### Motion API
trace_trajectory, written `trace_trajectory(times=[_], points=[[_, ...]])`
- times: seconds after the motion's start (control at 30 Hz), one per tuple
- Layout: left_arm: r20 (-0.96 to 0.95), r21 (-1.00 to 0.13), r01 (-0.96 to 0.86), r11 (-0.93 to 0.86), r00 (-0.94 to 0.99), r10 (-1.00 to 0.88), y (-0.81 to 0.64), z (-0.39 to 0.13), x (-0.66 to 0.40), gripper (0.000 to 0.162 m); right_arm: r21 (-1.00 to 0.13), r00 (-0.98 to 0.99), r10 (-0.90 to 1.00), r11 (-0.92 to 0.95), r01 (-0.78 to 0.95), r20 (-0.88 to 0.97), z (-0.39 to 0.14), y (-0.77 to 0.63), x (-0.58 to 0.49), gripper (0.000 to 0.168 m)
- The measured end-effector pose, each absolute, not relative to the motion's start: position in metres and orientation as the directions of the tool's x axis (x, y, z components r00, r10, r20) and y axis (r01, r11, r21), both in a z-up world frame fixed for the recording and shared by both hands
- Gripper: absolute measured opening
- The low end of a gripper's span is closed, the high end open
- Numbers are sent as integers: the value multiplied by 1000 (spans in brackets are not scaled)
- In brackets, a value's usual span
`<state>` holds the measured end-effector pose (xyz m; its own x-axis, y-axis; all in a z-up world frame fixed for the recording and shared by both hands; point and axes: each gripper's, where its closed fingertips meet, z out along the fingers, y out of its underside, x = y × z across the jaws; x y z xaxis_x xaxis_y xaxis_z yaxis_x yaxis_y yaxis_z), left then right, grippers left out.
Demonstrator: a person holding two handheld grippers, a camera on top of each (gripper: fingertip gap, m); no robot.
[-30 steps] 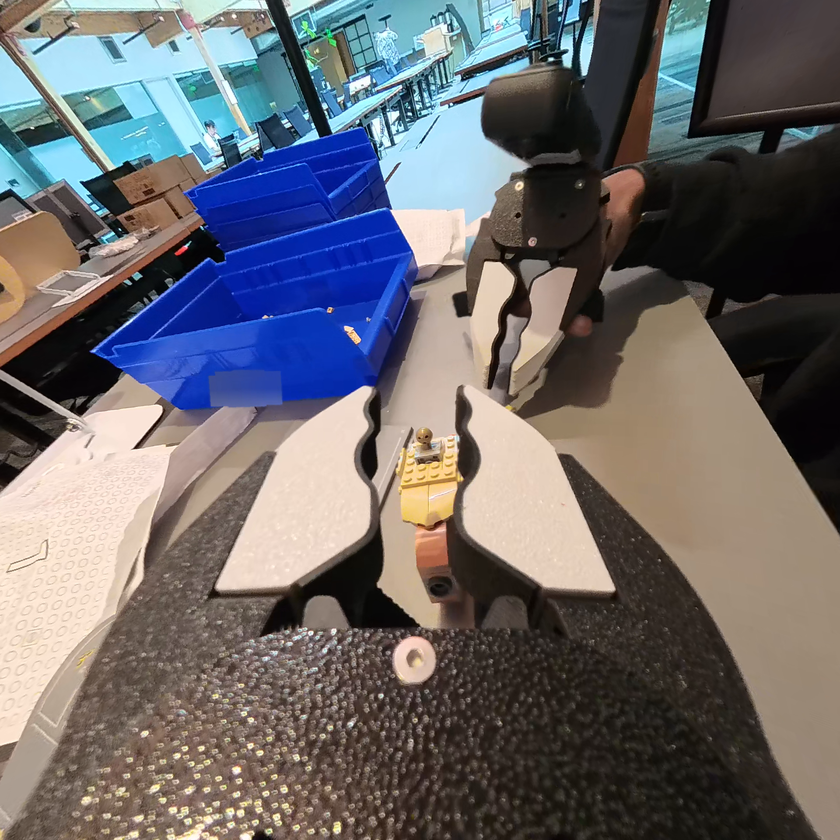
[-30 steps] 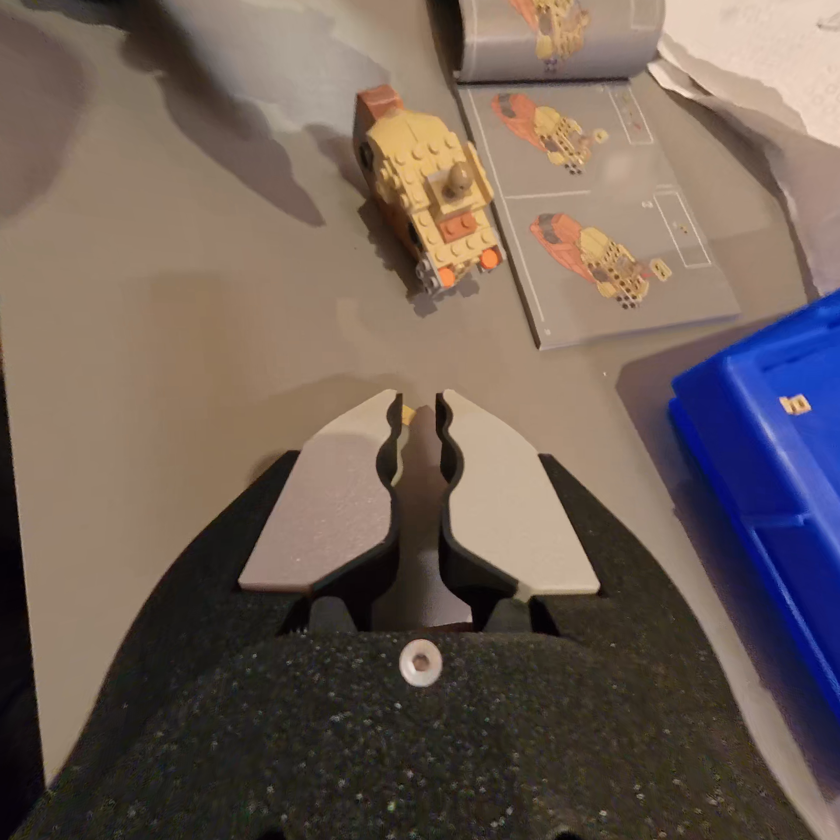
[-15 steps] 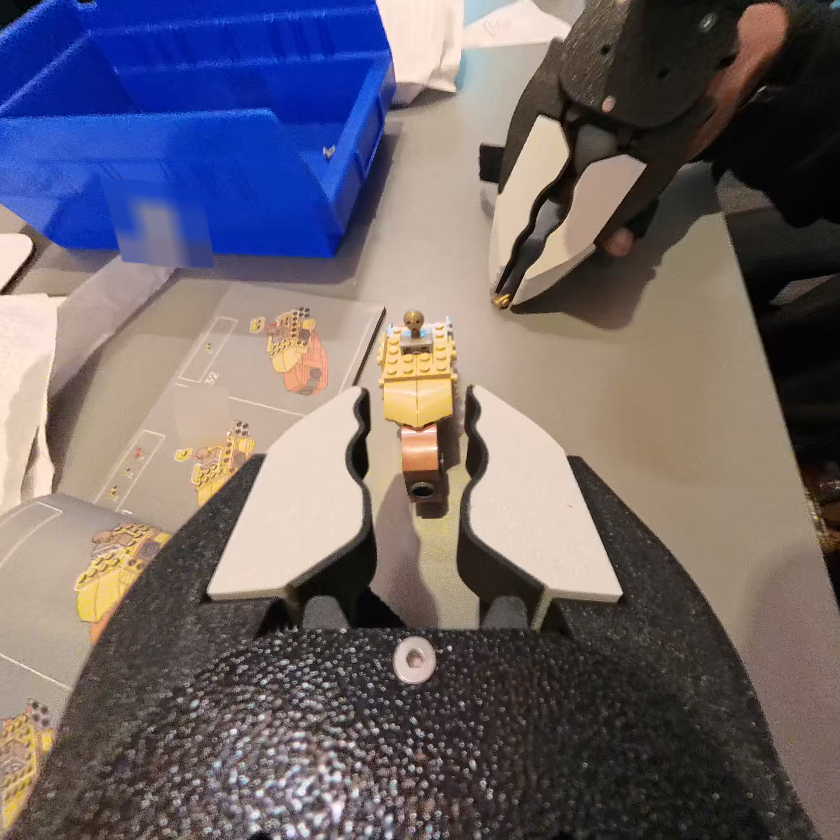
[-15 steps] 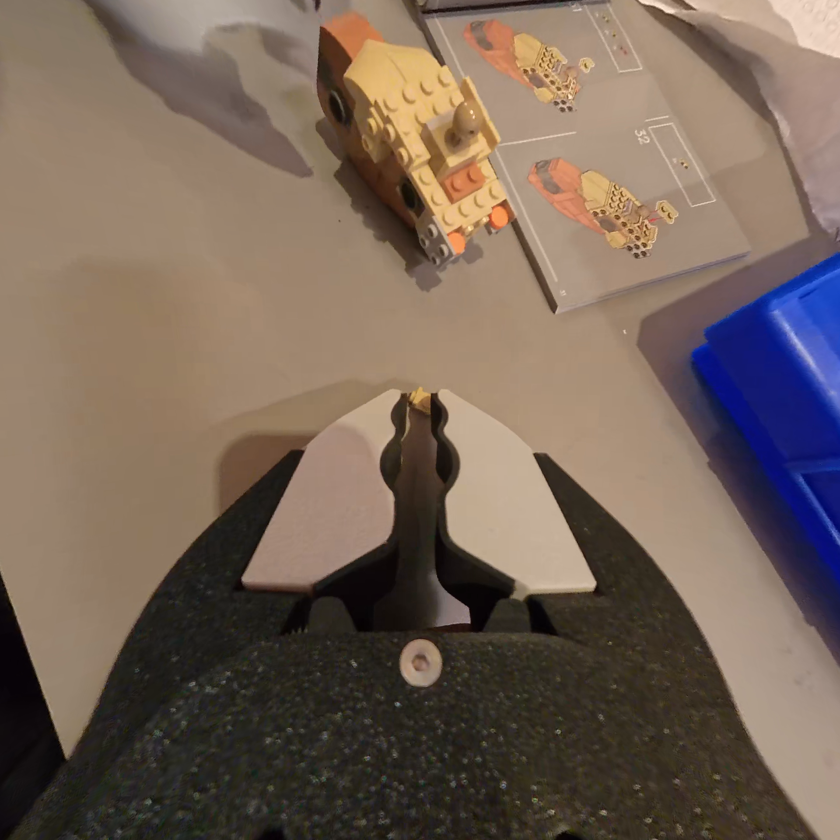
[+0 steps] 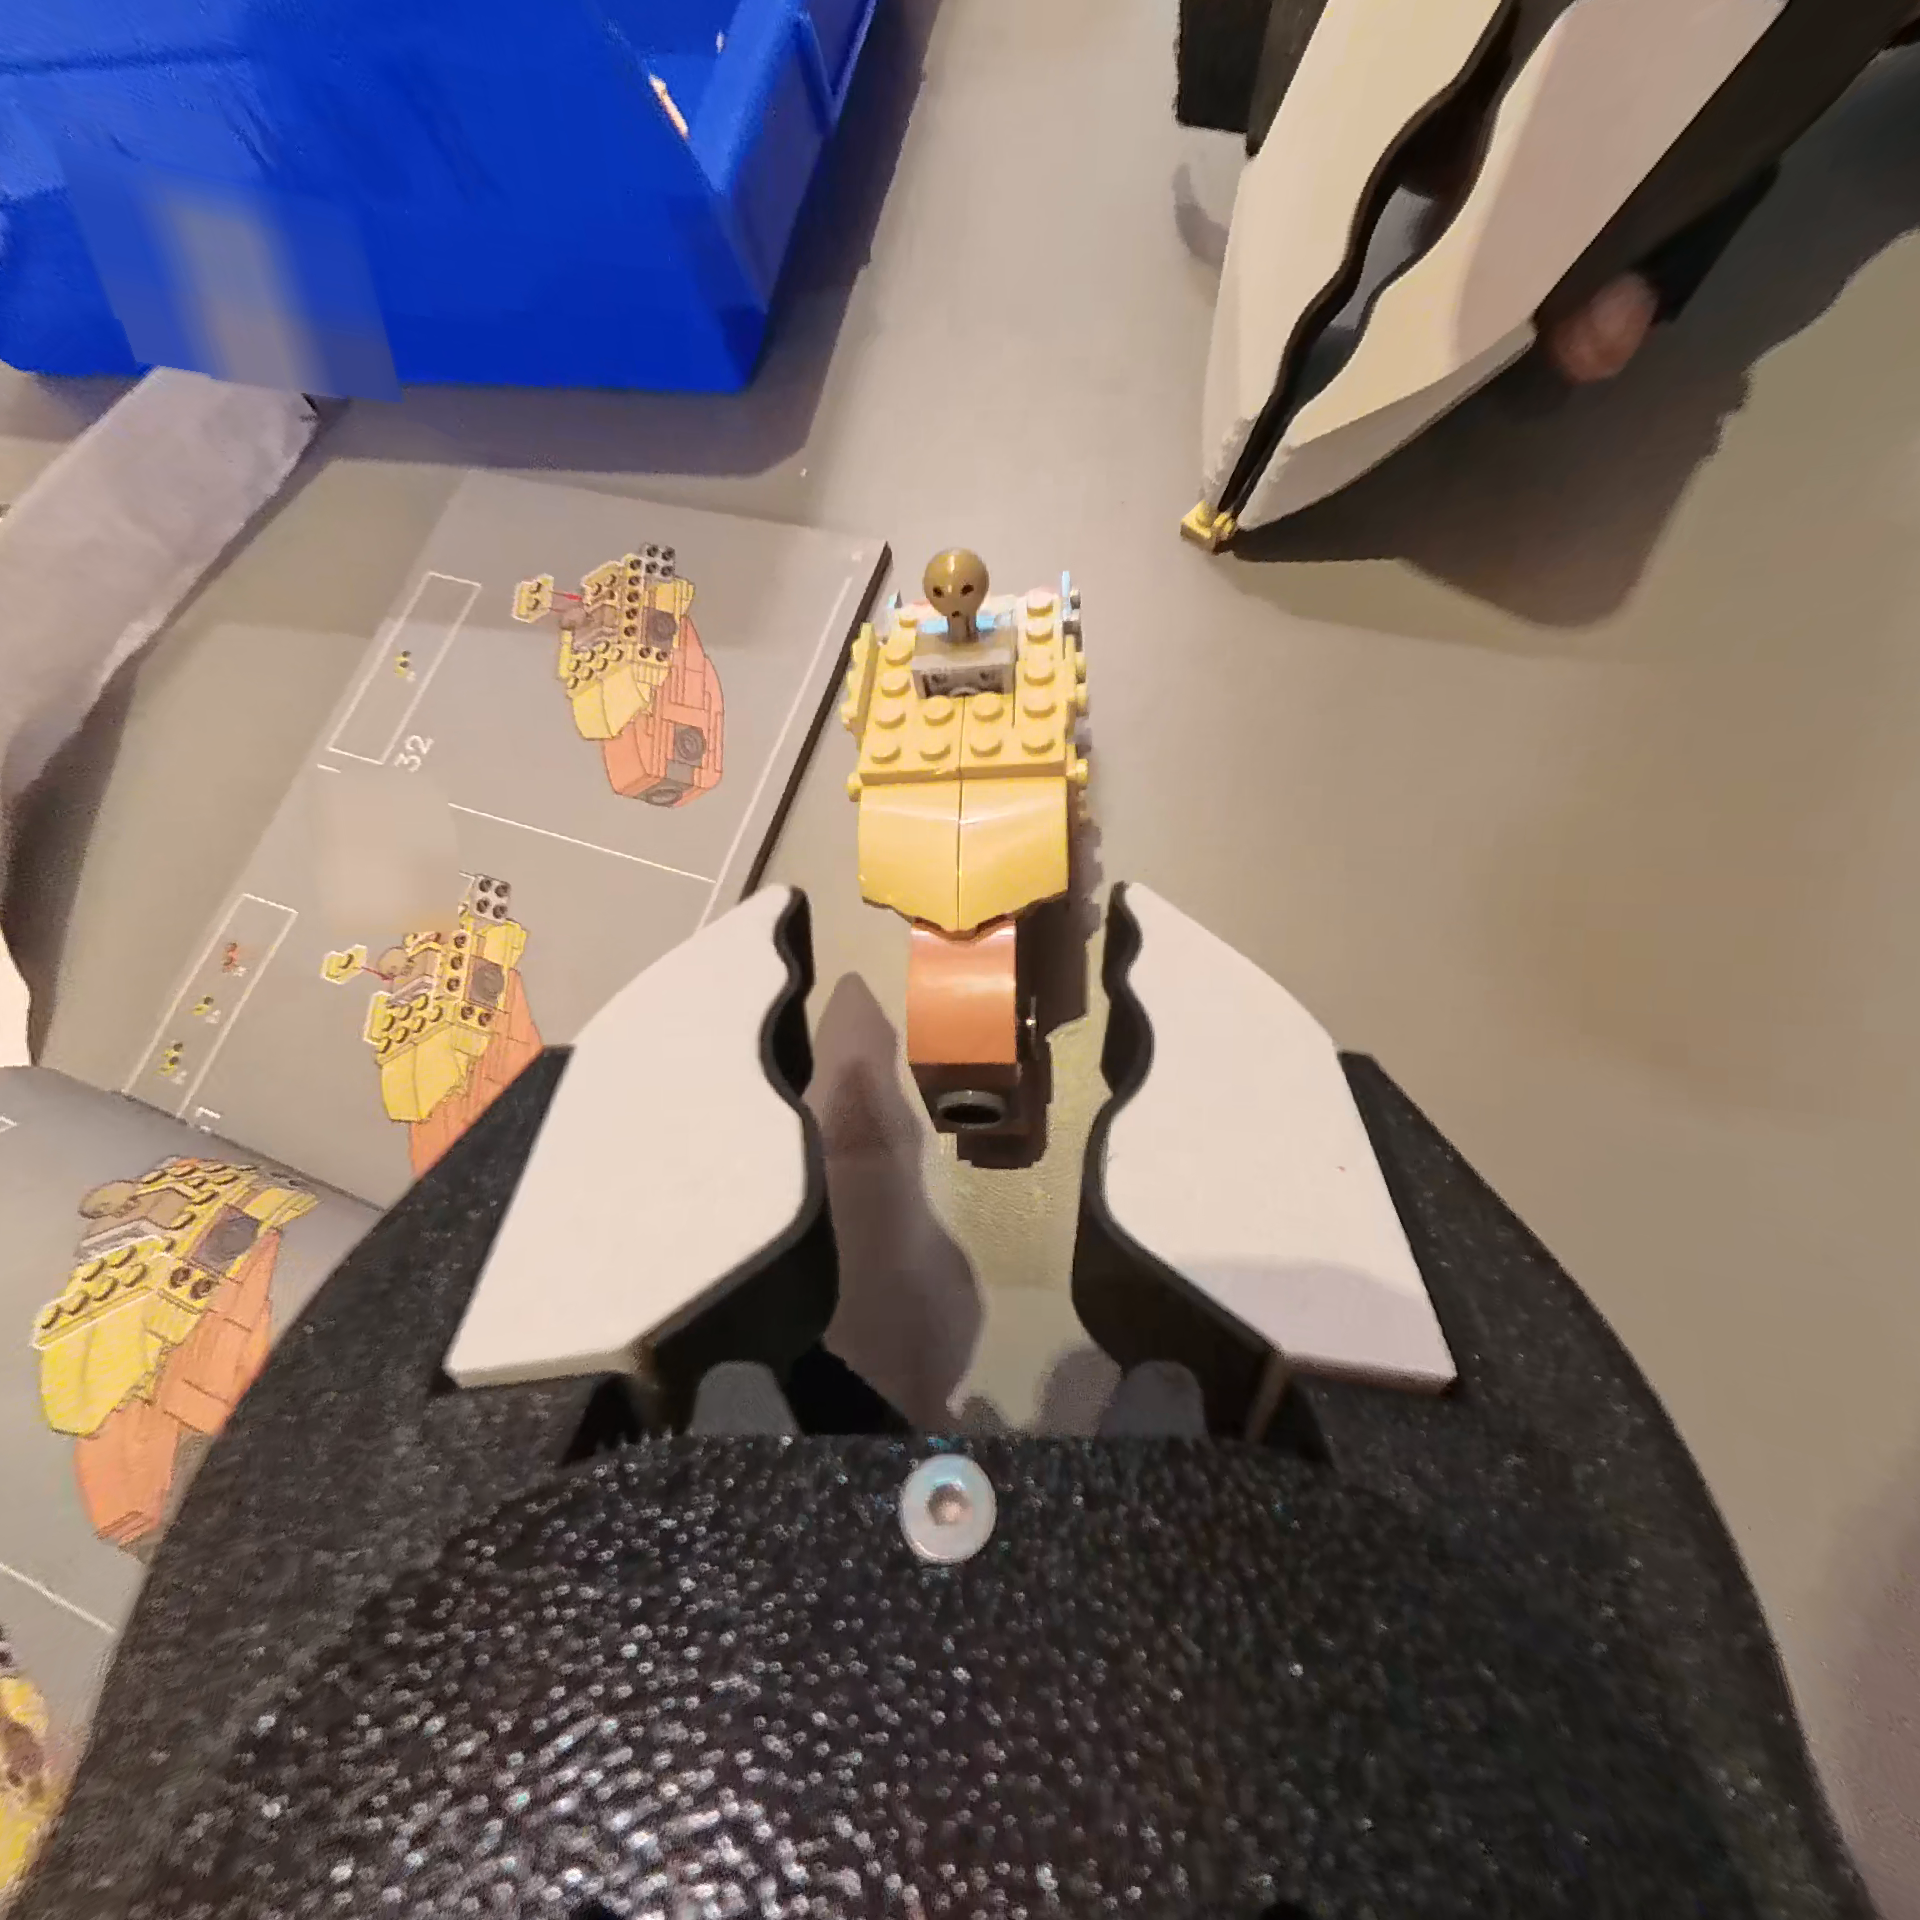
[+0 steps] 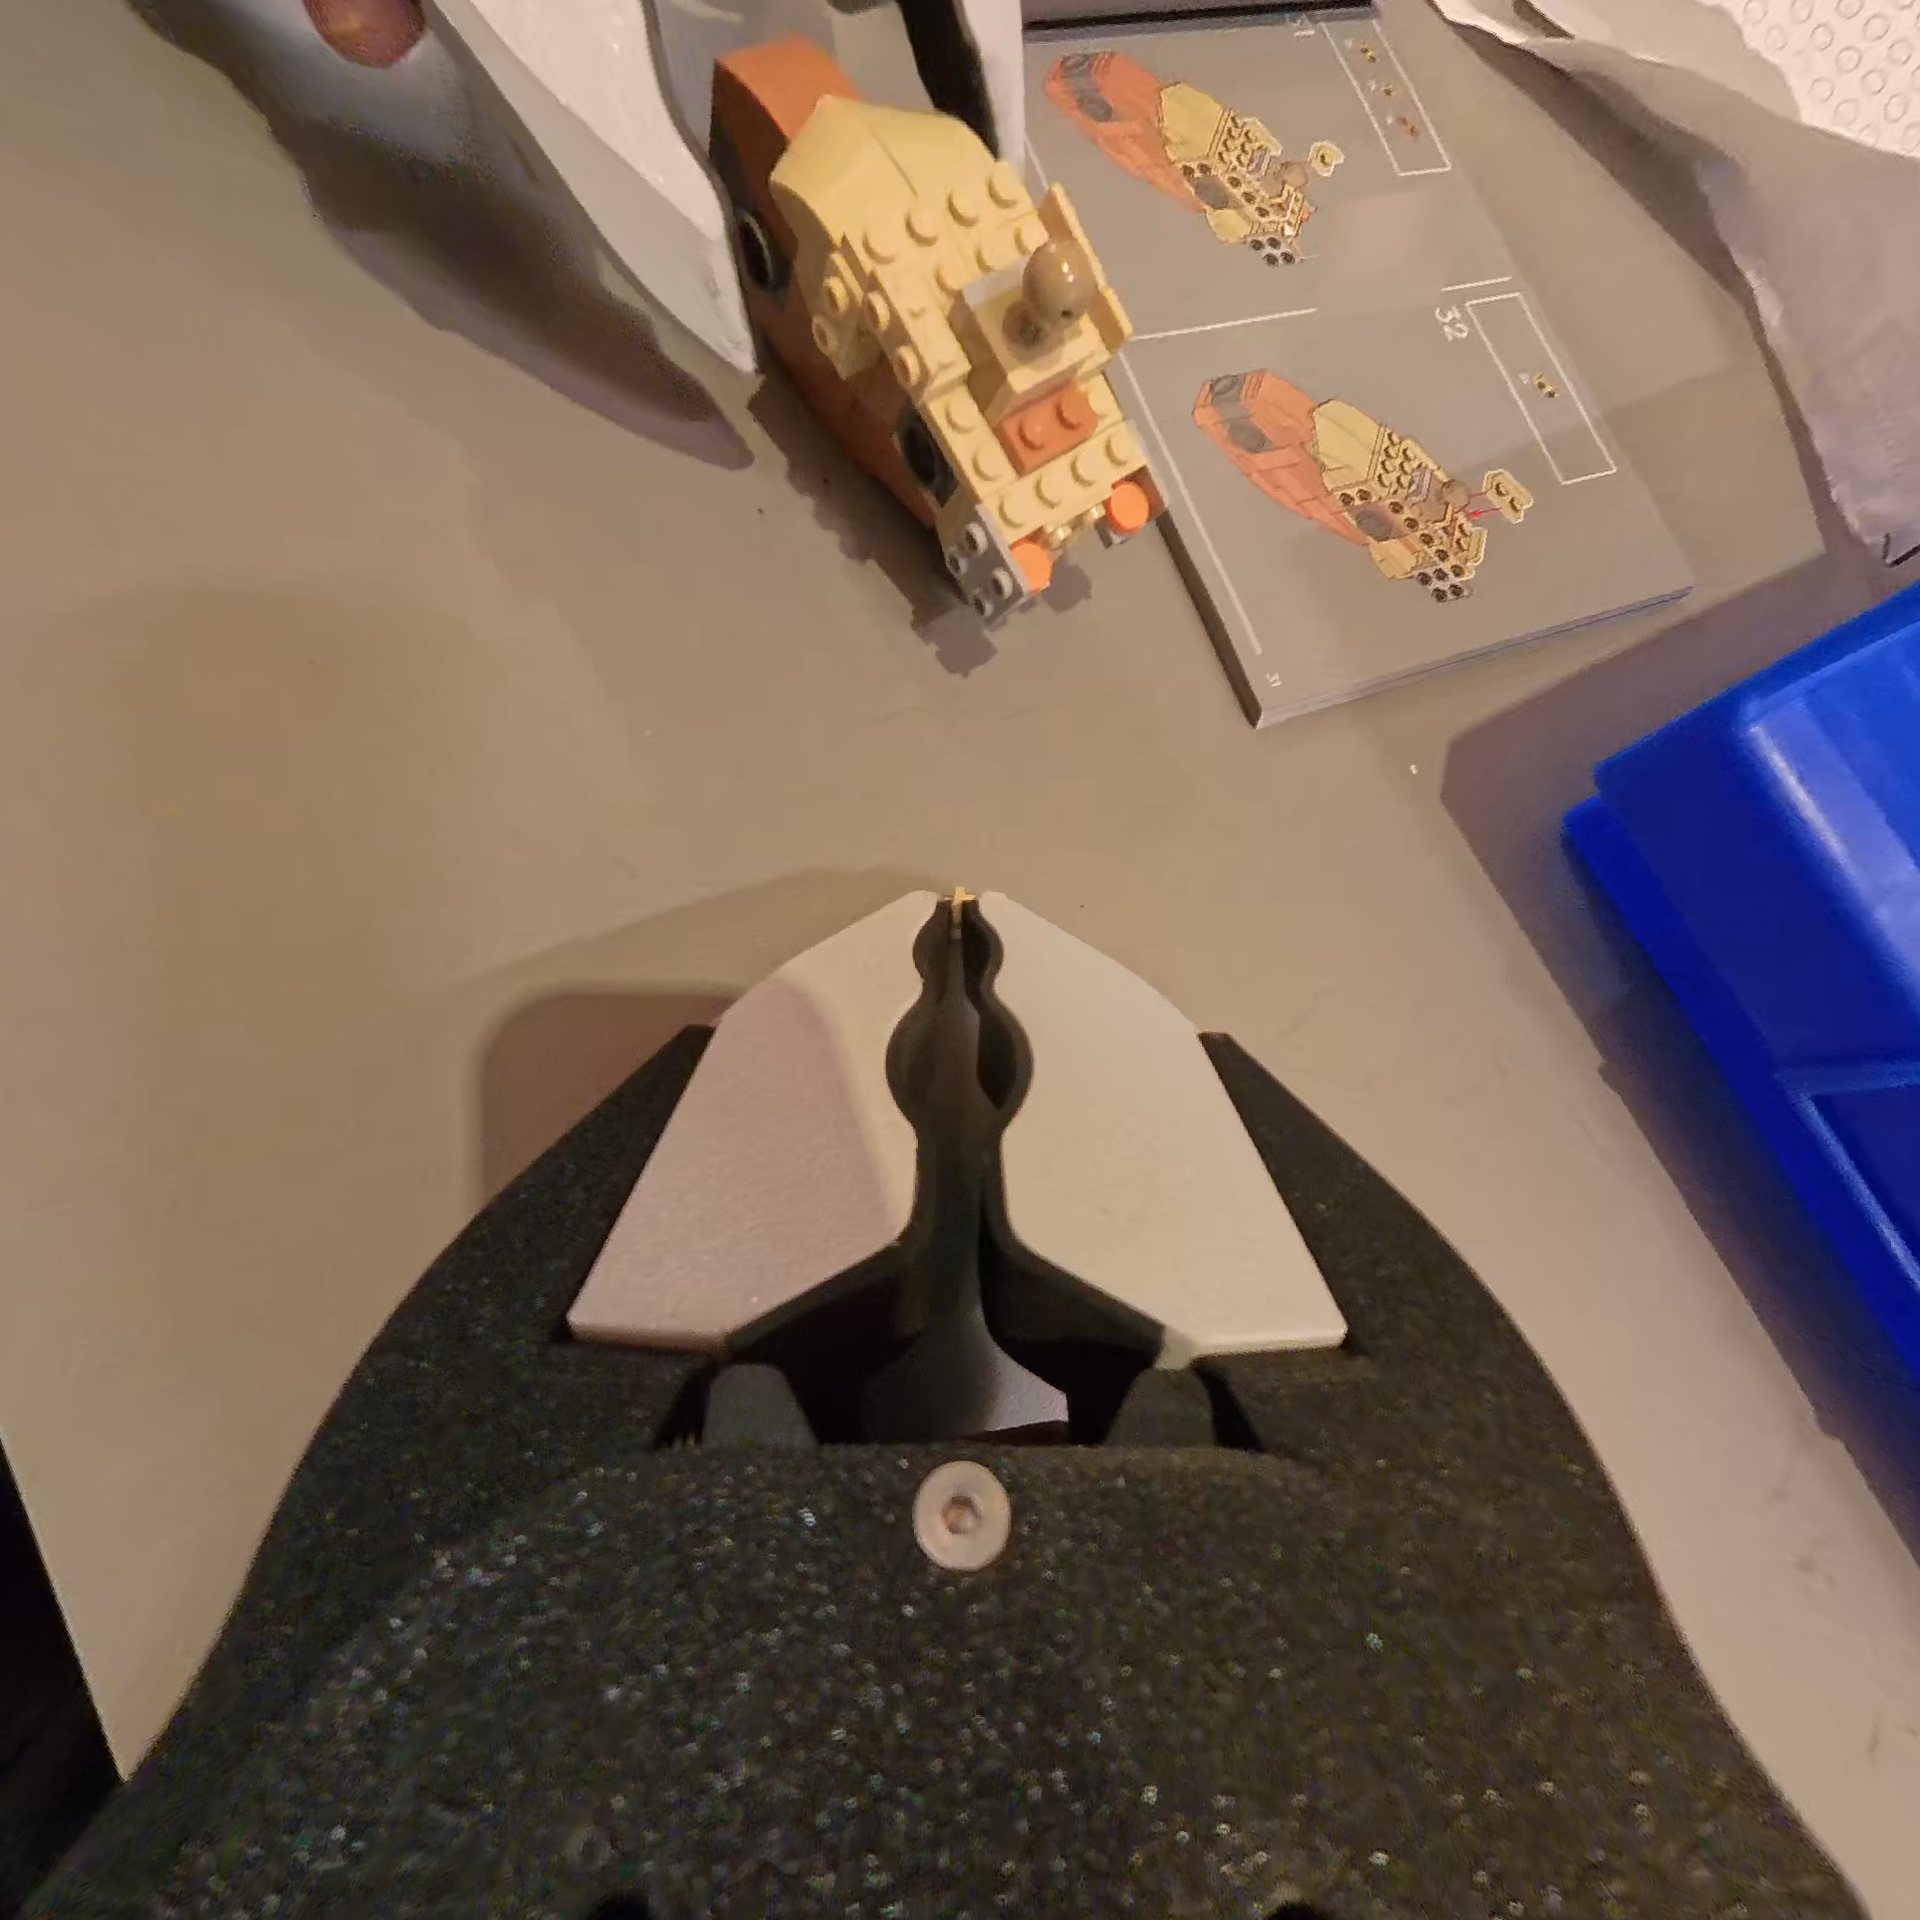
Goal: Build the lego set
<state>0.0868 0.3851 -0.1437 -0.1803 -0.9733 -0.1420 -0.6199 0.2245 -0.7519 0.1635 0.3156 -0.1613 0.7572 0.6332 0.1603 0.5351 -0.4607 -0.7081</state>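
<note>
A tan and brown lego model (image 5: 966, 769) stands on the grey table (image 5: 1455, 935), beside the open instruction booklet (image 5: 520, 779). My left gripper (image 5: 954, 914) is open, its fingertips on either side of the model's brown nose and apart from it. My right gripper (image 6: 961, 902) is shut on a small tan piece (image 6: 958, 896), low over the table in front of the model (image 6: 935, 343). In the left wrist view the right gripper (image 5: 1231, 509) holds that piece (image 5: 1205, 523) to the right of the model. The left gripper's fingers (image 6: 623, 156) flank the model in the right wrist view.
A blue bin (image 5: 416, 187) stands behind the booklet, and shows at the right edge of the right wrist view (image 6: 1766, 935). The booklet (image 6: 1403, 416) lies right of the model there. White paper (image 6: 1818, 104) lies beyond it. A table edge runs at lower left (image 6: 62, 1558). Some 11 centimetres of space lies between my two pairs of fingers.
My left gripper has tilted down and moved closer, bringing its open fingers around the model's brown nose. My right gripper has closed onto the small tan piece and moved nearer the model.
</note>
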Motion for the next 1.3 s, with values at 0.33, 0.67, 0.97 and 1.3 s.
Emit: trace_trajectory(times=[0.33, 0.67, 0.97, 1.3], points=[[-103, -765, -604, 222, -225, -969, 378, -154, 91, 19, -714, 715, 679, -417, 563, 166, -161, 317, 160, 1], [-76, -840, -494, 225, -303, -950, 364, -137, 95, 18, -851, 633, 747, -187, 490, 201, -98, 320, 140, 1], [-47, -893, -406, 195, -347, -937, 354, -121, 97, 18, -835, 512, 819, -78, 545, 258, -65, 324, 108, 1], [-51, -895, -399, 198, -352, -935, 353, -120, 96, 18, -797, 501, 825, -107, 595, 262, -75, 328, 111, 1]])
